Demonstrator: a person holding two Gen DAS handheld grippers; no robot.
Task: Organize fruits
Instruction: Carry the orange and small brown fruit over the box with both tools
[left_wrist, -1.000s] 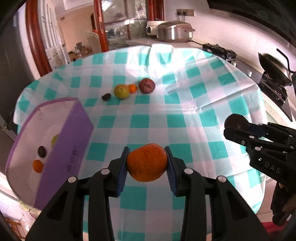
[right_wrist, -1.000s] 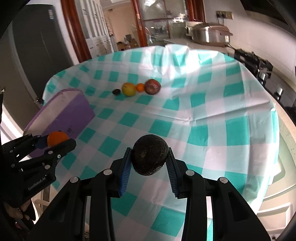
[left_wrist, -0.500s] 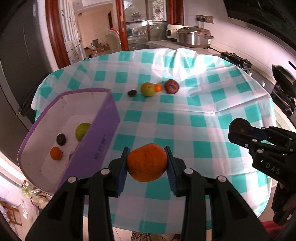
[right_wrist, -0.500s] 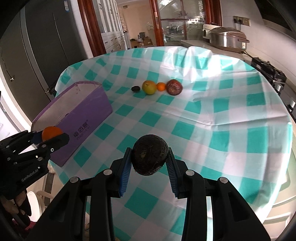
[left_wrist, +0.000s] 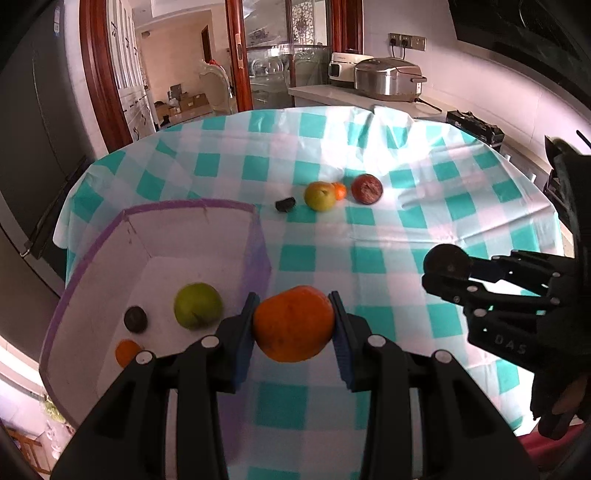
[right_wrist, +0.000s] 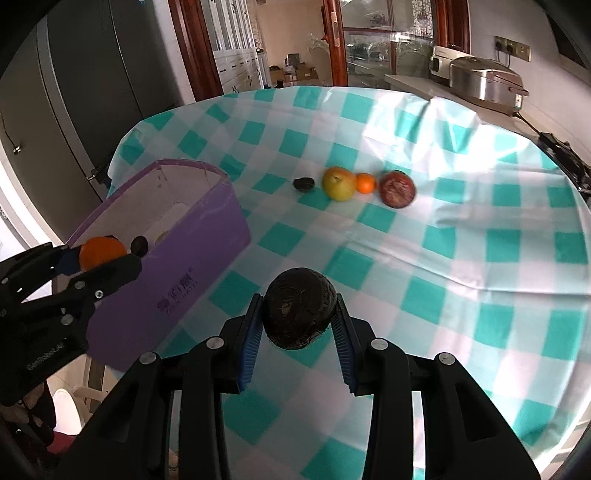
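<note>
My left gripper (left_wrist: 294, 325) is shut on a large orange (left_wrist: 293, 323) and holds it just right of the purple box (left_wrist: 255, 254), above its right wall. The box holds a green apple (left_wrist: 198, 305), a dark fruit (left_wrist: 135, 319) and a small orange (left_wrist: 126, 352). My right gripper (right_wrist: 300, 314) is shut on a dark round avocado (right_wrist: 300, 307) above the checked cloth, right of the box (right_wrist: 177, 280). On the far cloth lie a dark fruit (left_wrist: 285, 204), a yellow-green apple (left_wrist: 319, 195), a small tangerine (left_wrist: 340, 191) and a reddish fruit (left_wrist: 366, 189).
The round table carries a teal and white checked cloth (right_wrist: 461, 258). A counter with a steel cooker (left_wrist: 388, 79) stands behind it. A dark fridge (right_wrist: 92, 92) is at the left. The row of fruit also shows in the right wrist view (right_wrist: 338, 183).
Both grippers have risen and pulled back with their fruit. The left one has swung left toward the box, so the box's inside now shows more fully.
</note>
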